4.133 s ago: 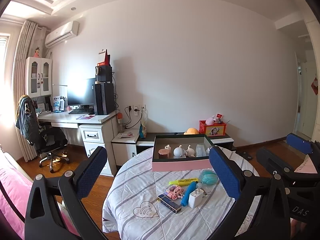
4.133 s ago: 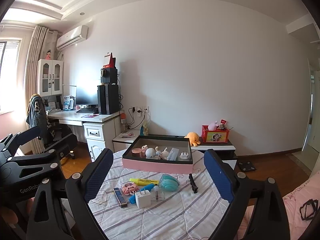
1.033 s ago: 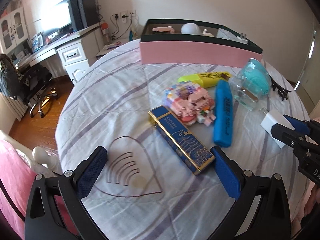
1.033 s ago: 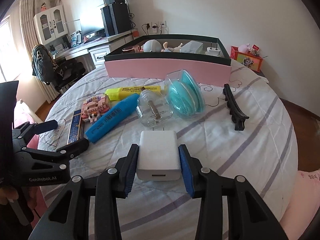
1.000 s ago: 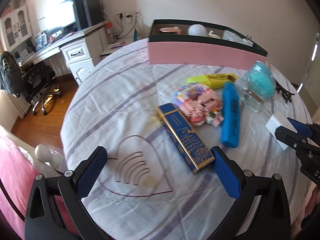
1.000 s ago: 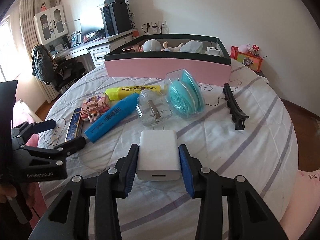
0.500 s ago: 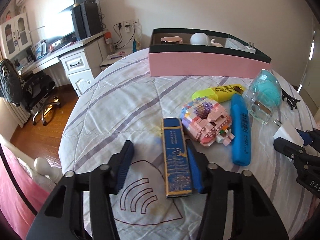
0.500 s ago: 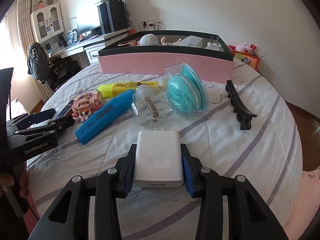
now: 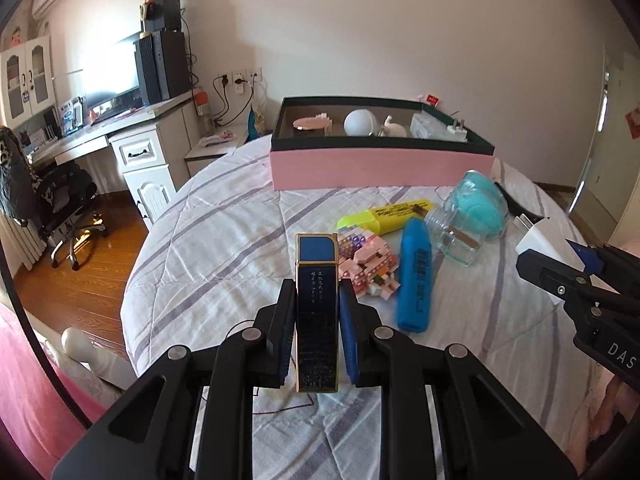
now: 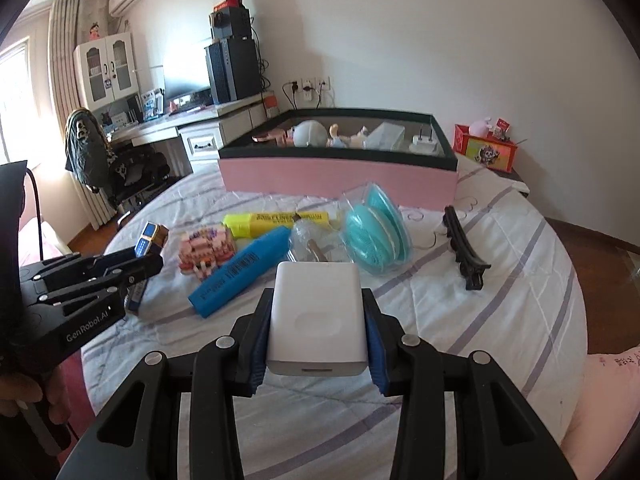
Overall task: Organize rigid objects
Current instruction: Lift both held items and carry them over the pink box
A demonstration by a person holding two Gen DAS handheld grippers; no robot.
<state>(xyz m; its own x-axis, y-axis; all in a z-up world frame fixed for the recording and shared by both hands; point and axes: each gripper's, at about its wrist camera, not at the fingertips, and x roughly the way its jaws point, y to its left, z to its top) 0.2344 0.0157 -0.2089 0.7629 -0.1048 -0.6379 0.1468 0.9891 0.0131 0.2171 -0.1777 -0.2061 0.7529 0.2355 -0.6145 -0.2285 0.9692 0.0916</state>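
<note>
A slim dark-blue box with gold edges (image 9: 316,312) is pinched lengthwise in my shut left gripper (image 9: 317,292) and held off the quilted round table (image 9: 224,248). My right gripper (image 10: 318,300) is shut on a white charger block (image 10: 318,316), also raised above the table. The right wrist view shows the left gripper (image 10: 132,264) at the left with the blue box (image 10: 150,236) sticking out. The pink storage box with a dark rim (image 9: 380,168) stands at the table's far side and holds several small items.
A yellow highlighter (image 9: 384,214), a blue marker (image 9: 416,276), a pink brick figure (image 9: 368,264), a glass jar (image 9: 456,236) and a teal item in a clear case (image 9: 480,208) lie mid-table. A black hair clip (image 10: 464,248) lies right. A desk and chair (image 9: 60,200) stand left.
My left gripper closed on the blue box and lifted it off the table. The right gripper rose a little with the charger still in it.
</note>
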